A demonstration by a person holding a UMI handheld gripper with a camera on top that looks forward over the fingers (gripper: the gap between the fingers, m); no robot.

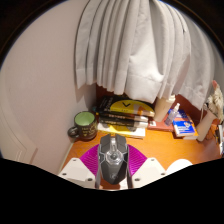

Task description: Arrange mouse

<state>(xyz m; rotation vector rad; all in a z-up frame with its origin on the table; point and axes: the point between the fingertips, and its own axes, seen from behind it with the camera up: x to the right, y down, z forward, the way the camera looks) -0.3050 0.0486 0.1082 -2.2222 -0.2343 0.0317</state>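
A dark grey computer mouse (112, 162) sits between my two fingers, its front end pointing away from me. The magenta pads (91, 160) press against both of its sides. My gripper (112, 164) is shut on the mouse and holds it over the orange-brown table (160, 151). The mouse's rear end is hidden below the fingers.
Beyond the fingers a stack of books (124, 118) with a yellow and black object on top lies against a white curtain (130, 50). A green mug (84, 125) stands to the left of the books. A blue box (182, 128) and small bottles stand to the right.
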